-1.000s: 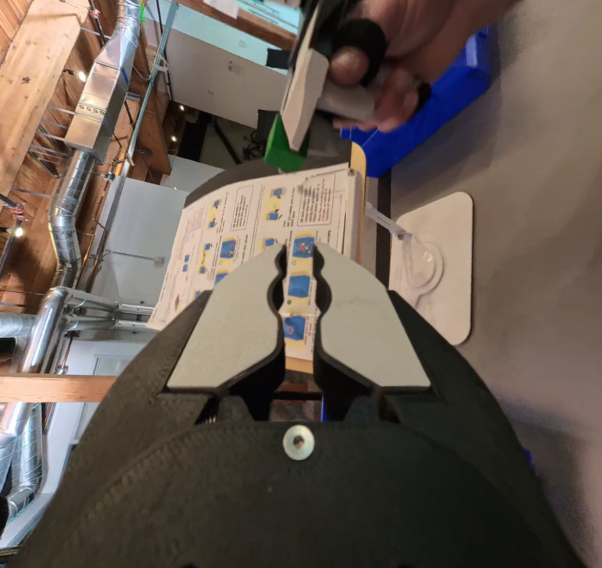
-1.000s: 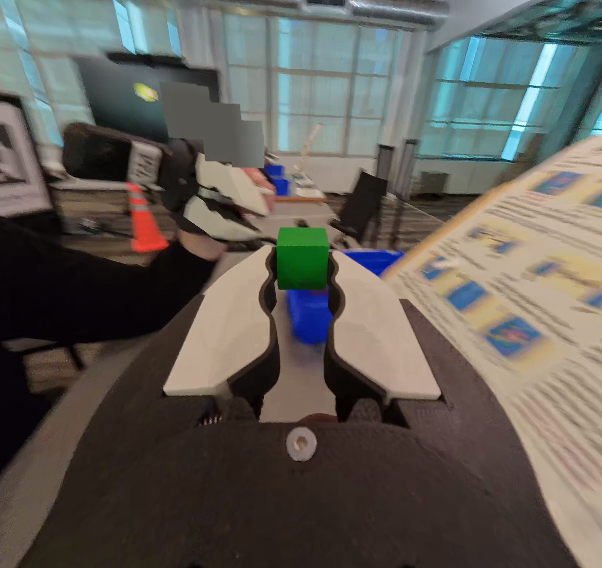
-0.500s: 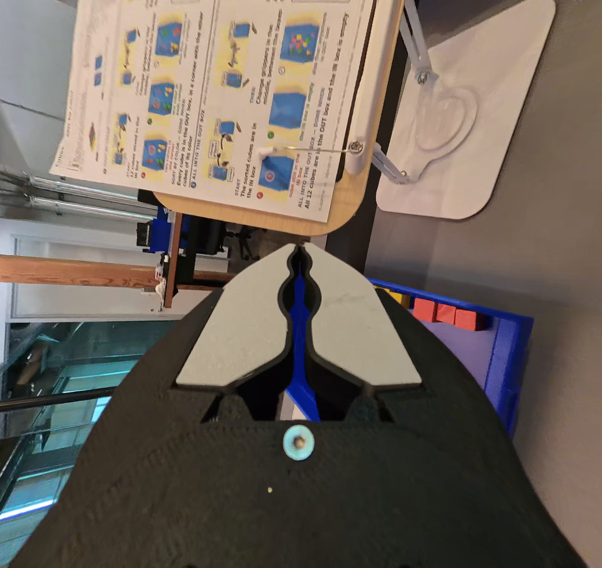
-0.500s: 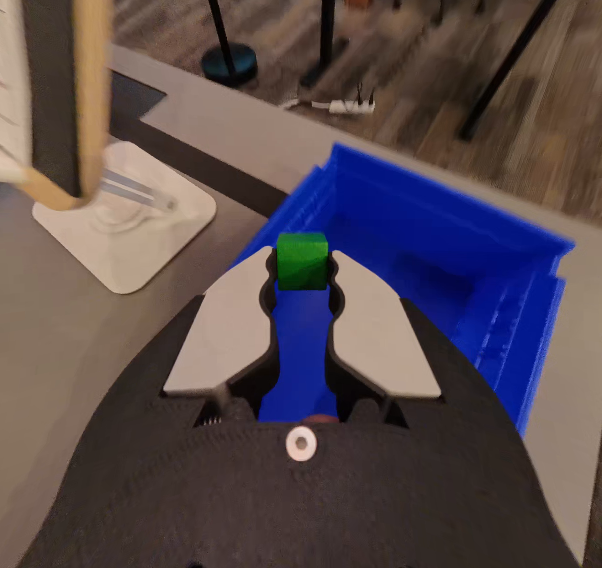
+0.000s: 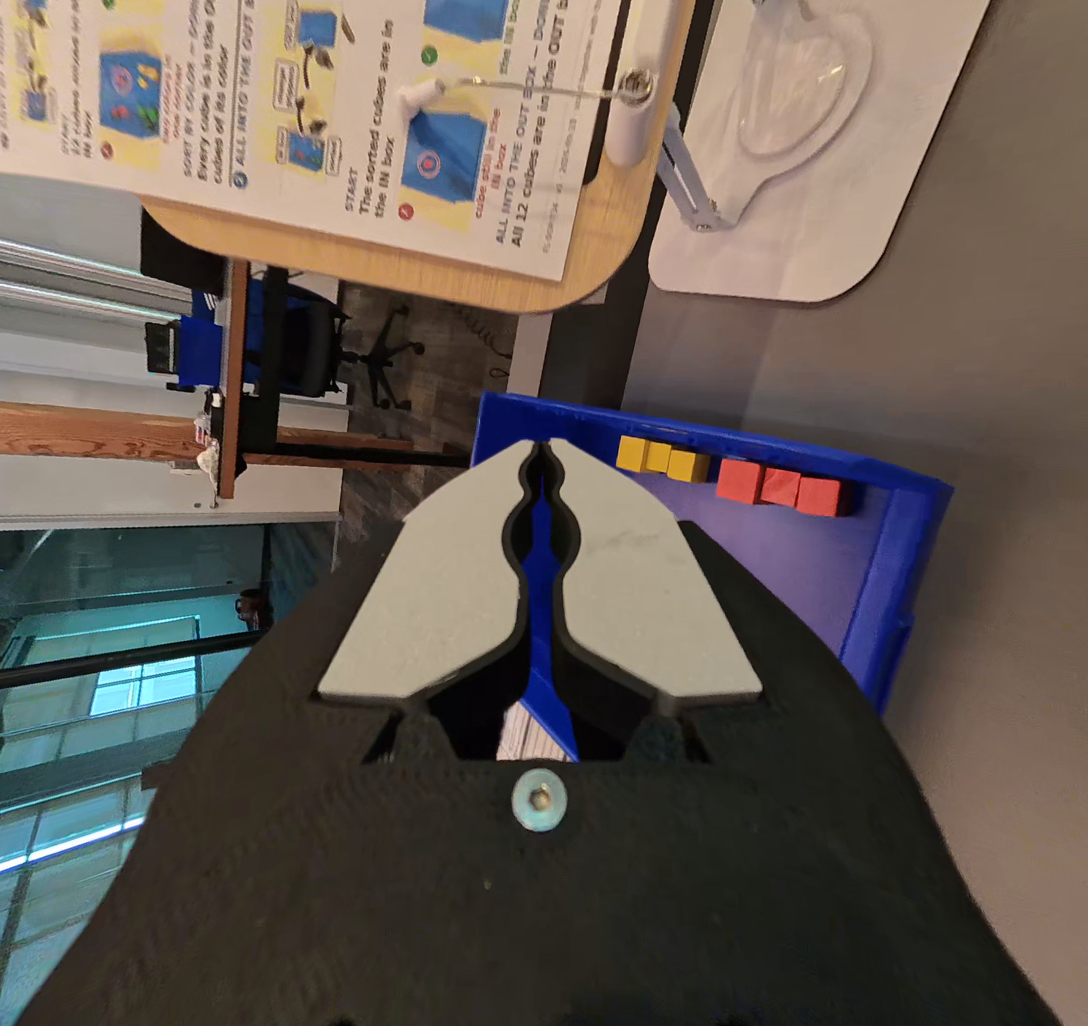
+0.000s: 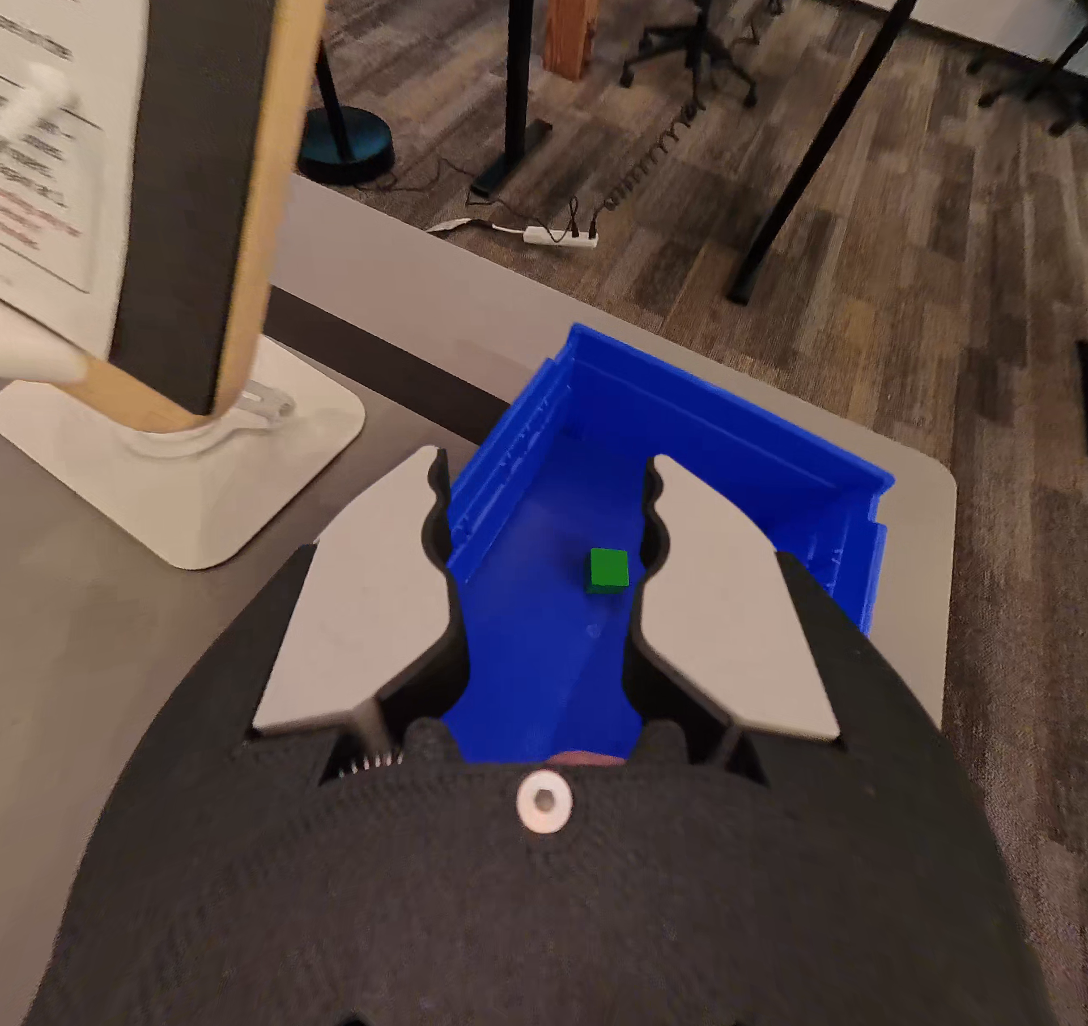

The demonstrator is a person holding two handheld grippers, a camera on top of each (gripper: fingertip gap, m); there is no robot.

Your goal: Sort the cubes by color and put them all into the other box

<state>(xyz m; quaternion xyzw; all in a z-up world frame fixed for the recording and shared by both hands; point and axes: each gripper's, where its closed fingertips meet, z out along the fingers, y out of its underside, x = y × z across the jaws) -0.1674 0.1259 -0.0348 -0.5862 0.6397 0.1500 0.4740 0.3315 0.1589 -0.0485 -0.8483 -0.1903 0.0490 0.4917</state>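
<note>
One green cube [image 6: 609, 568] lies alone on the floor of a blue box [image 6: 724, 403] on the bench [image 6: 106, 615], below the right gripper [image 6: 544, 462], whose fingers are spread wide and hold nothing. The left gripper [image 5: 542, 449] has its fingers closed to a sliver, empty, over a second box [image 5: 883, 574] where three yellow cubes [image 5: 662, 458] and three red cubes [image 5: 780, 487] line one wall. A printed instruction sheet [image 5: 329, 85] is clipped to a wooden board [image 5: 612, 232] on a white stand [image 5: 824, 173].
</note>
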